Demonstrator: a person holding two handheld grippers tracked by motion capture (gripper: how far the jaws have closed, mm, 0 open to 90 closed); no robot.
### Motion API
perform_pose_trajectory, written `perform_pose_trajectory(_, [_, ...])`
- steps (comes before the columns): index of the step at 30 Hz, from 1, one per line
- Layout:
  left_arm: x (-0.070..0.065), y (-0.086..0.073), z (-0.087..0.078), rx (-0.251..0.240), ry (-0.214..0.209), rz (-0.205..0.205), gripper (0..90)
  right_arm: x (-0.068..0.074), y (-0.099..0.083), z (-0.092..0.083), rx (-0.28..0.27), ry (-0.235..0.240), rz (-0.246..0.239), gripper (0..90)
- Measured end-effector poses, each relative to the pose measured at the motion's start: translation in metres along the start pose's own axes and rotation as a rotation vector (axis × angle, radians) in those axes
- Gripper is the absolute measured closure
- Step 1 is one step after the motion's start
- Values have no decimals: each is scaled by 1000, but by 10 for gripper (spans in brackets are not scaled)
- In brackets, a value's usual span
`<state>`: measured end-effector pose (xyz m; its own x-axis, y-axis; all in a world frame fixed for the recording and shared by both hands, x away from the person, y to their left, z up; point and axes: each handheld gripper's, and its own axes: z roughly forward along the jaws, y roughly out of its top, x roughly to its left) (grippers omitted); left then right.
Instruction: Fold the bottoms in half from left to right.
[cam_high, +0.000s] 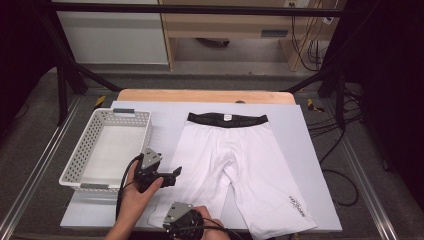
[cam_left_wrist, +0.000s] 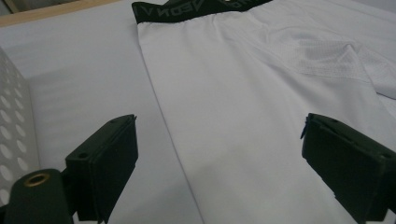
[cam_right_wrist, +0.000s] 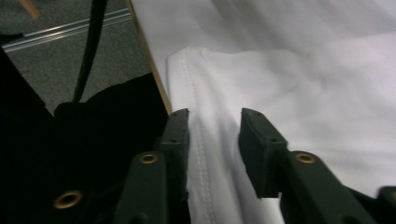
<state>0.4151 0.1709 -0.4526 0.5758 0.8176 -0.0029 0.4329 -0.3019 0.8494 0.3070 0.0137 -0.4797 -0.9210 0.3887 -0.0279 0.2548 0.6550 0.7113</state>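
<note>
The white shorts (cam_high: 235, 165) lie flat on the table (cam_high: 310, 150), not yet folded, so I judge nearly all the work is left; the basket (cam_high: 107, 145) beside them is empty. My right gripper (cam_right_wrist: 214, 140) sits low at the near leg hem (cam_right_wrist: 196, 130), jaws narrow with the hem between them, not clearly pinching; my left gripper (cam_left_wrist: 219, 154) hovers wide open over the other edge.

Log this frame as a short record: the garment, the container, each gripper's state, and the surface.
garment: white stretch shorts with black waistband, laid flat
container: white perforated plastic basket, left of the shorts
left gripper: open, above the shorts' left edge
right gripper: fingers straddle the stitched leg hem at the near table edge, gap narrow, not clamped
surface: pale grey mat on a wooden table
</note>
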Motion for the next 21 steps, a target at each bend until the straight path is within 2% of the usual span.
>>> perform_pose_trajectory(2, [0, 1, -1, -1, 1, -1, 109, -4, 0, -1, -4, 17, 20, 752])
perform_pose_trajectory(5, [2, 0, -1, -3, 6, -10, 109, -8, -2, -1, -14, 29, 50, 805])
perform_pose_trajectory(8, [2, 0, 0, -2, 20, -17, 107, -9, -1, 0, -20, 23, 30, 867])
perform_pose_trajectory(11, [1, 0, 0, -5, 27, -7, 106, -13, -1, -1, -24, 31, 43, 891])
perform_pose_trajectory(15, [-2, 1, -1, -9, 32, 8, 107, -23, -1, -5, -20, -35, 46, 895])
perform_pose_trajectory(17, [-2, 1, -2, -11, 36, 11, 106, -32, -3, -9, -11, -90, 32, 895])
perform_pose_trajectory(20, [-1, 2, -3, -18, 45, 9, 106, -50, -7, -17, 2, -175, 50, 895])
perform_pose_trajectory(21, [-1, 2, -3, -20, 48, 9, 106, -55, -9, -19, 2, -184, 69, 895])
